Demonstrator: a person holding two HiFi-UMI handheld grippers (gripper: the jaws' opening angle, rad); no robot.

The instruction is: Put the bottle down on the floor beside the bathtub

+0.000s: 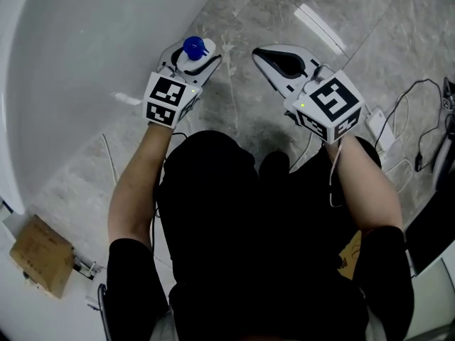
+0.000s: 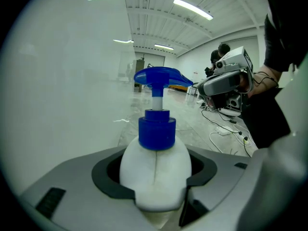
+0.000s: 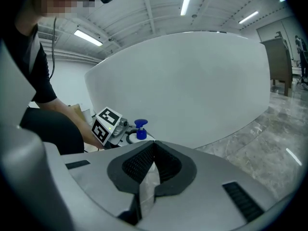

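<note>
A white bottle (image 1: 192, 61) with a blue pump top (image 1: 193, 46) sits upright between the jaws of my left gripper (image 1: 195, 57), which is shut on its body. In the left gripper view the bottle (image 2: 154, 170) fills the gap between both pads. It hangs over the grey marble floor (image 1: 284, 13), close to the curved white wall of the bathtub (image 1: 71, 62). My right gripper (image 1: 266, 59) is level with it on the right, its jaws shut with nothing in them. From the right gripper view (image 3: 153, 148) I see the bottle (image 3: 139, 129) in front of the tub (image 3: 192, 90).
A cardboard box (image 1: 41, 254) lies on the floor at lower left, beside the tub. Cables and a white adapter (image 1: 380, 130) trail across the floor at the right. The person's dark-clothed body fills the lower middle of the head view.
</note>
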